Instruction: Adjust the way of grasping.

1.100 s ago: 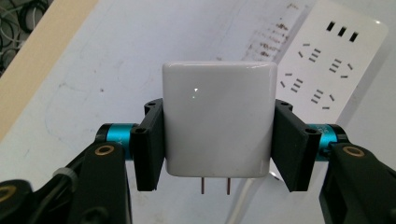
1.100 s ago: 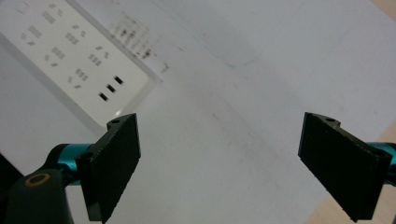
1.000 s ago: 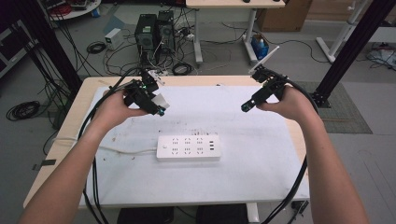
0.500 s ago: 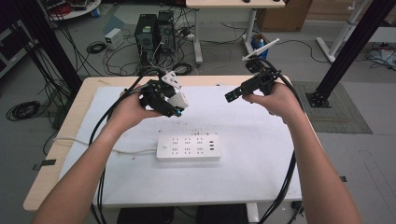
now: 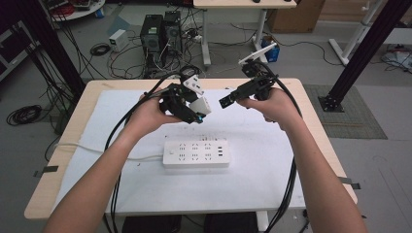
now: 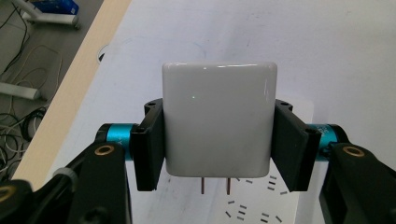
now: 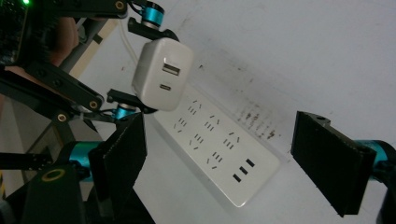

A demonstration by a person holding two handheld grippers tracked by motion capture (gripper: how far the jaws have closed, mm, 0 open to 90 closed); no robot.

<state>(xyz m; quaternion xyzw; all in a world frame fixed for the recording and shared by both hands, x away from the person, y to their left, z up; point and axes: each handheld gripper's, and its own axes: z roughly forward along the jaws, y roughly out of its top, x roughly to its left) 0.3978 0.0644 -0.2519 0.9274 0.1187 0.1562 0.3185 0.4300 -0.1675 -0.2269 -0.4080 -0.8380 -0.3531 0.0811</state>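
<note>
A charger [image 6: 218,125] is gripped in the left gripper [image 5: 190,108] above the strip [image 5: 196,154] – prongs pointing down at it. The right gripper [image 7: 233,163] – jaws open, just closing slightly, nothing between – is held beside the charger.

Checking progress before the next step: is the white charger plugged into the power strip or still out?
Out. The left gripper holds the charger by its sides above the power strip, and its two prongs are bare, clear of the sockets.
</note>
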